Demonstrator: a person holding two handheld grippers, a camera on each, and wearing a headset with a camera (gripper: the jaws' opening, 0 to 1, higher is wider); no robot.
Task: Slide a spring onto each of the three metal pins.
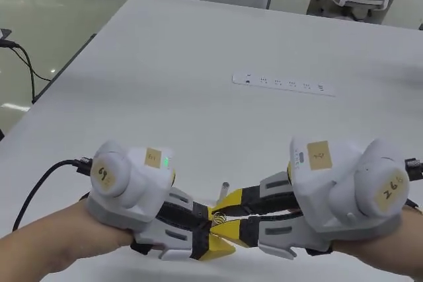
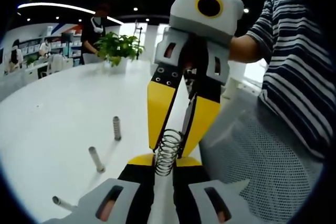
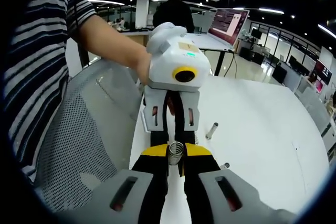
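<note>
Just white table (image 1: 185, 51), pins (image 2: 117, 128), glossy floor (image 1: 59, 4).

"What colours were on the left gripper (image 2: 163, 162) and the right gripper (image 3: 177, 157)?"

"White shells, black jaws, yellow tips. The spring (image 2: 168, 150) was silvery, the pins (image 2: 116, 128) dull grey."

"And around them?"

"A white table (image 1: 198, 44) and a white power strip (image 1: 284, 84). The shirt (image 2: 294, 77) had dark and white stripes. The chair (image 3: 79, 145) was grey mesh, the plant (image 2: 118, 48) green."
</note>
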